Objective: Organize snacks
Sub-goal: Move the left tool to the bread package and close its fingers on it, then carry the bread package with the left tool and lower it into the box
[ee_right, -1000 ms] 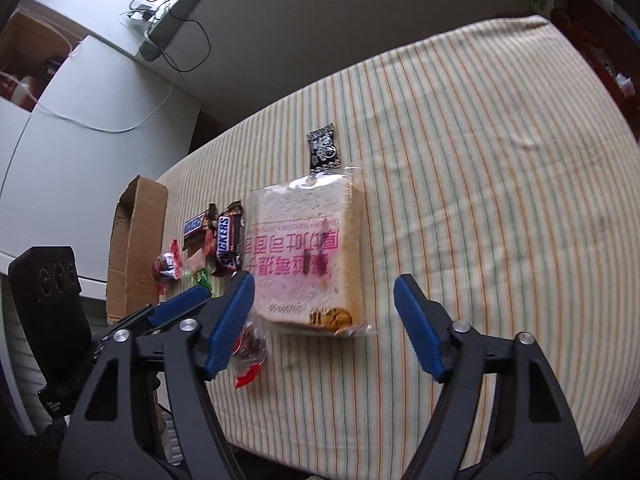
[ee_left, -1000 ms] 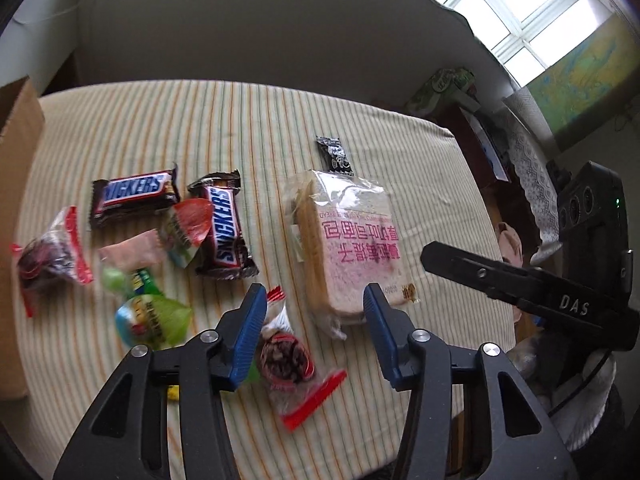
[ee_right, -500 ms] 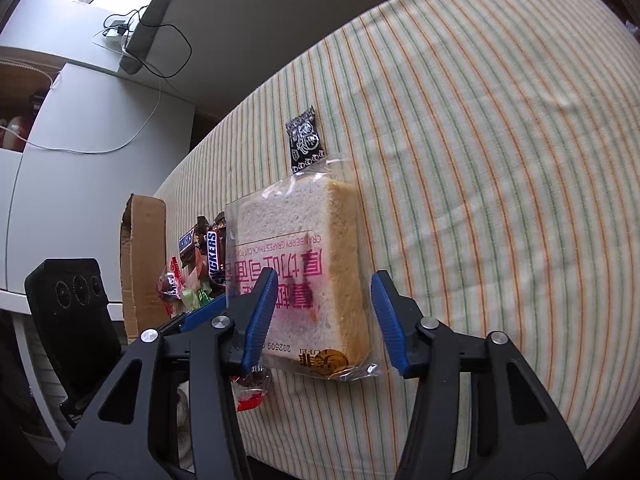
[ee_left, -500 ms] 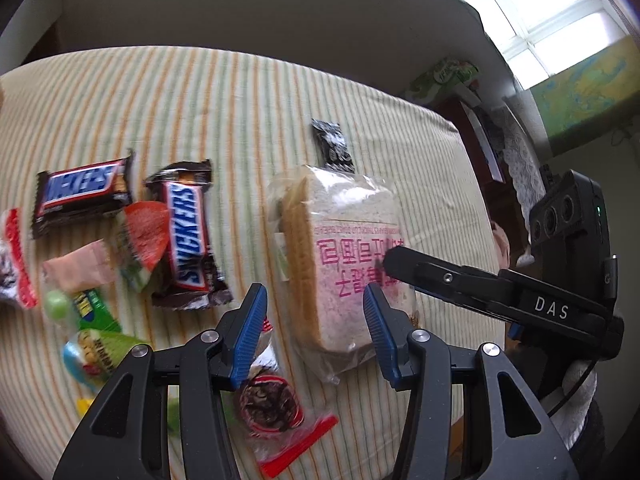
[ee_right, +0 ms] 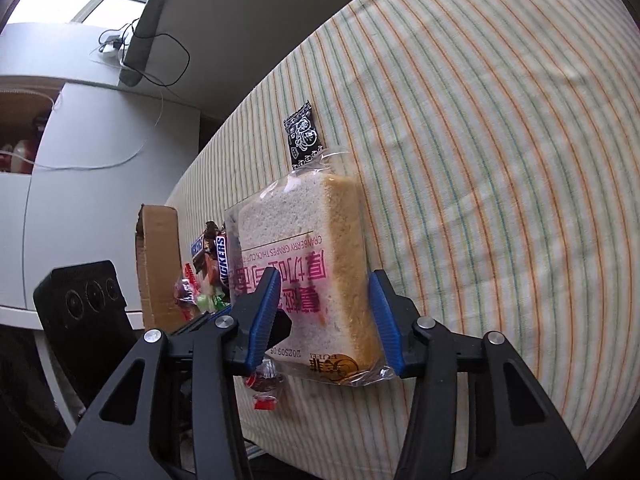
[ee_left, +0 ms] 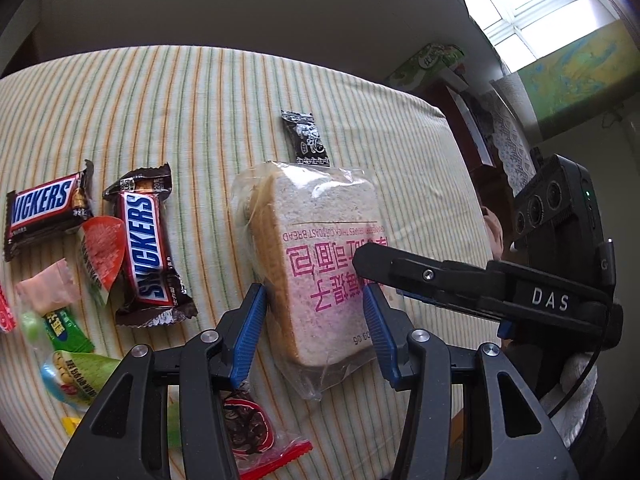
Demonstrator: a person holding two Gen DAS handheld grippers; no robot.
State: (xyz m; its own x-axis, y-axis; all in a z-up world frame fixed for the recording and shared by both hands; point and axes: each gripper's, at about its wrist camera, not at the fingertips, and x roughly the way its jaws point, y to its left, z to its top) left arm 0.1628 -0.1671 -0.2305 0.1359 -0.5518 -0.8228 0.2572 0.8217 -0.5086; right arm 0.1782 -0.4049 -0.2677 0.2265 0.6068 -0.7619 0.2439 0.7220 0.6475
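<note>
Looks like the grab step: both grippers straddle the bagged bread lying on the striped table. Right gripper fingers look pressed on its sides; left gripper fingers sit apart around it. Next: lift without squashing. Only the right view shows the cardboard box at 9 o'clock.
</note>
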